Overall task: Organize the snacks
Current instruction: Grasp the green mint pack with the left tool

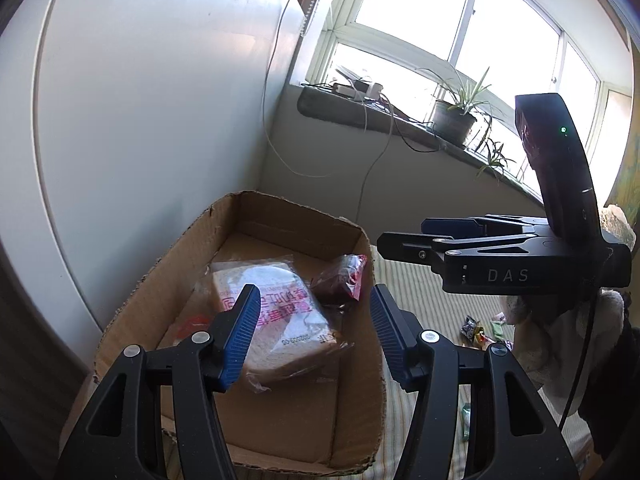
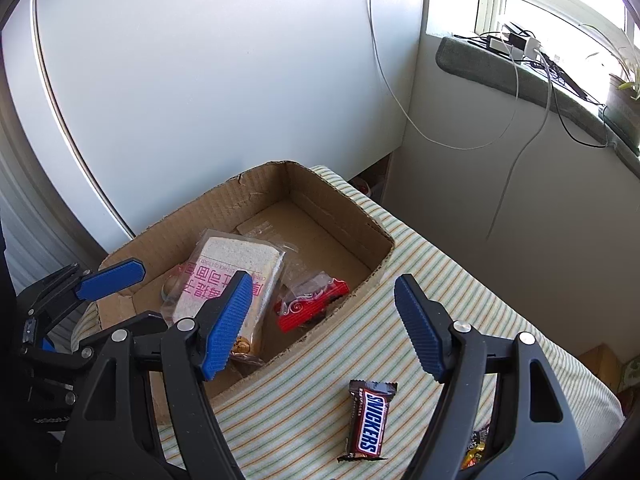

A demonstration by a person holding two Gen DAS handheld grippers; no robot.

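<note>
Currently: Snickers bar (image 2: 367, 420) outside cardboard box (image 2: 376, 236), awaiting pickup; right claw (image 2: 324, 320) above it, left claw (image 1: 312, 328) over box, both apart, empty.

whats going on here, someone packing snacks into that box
Yes. A person holds a gripper in each hand over a cardboard box on a striped cloth. Both the left gripper and the right gripper are open and hold nothing. A wrapped bread slice and a red snack packet already lie in the box. A Snickers bar lies outside on the cloth, below the right gripper.
</note>
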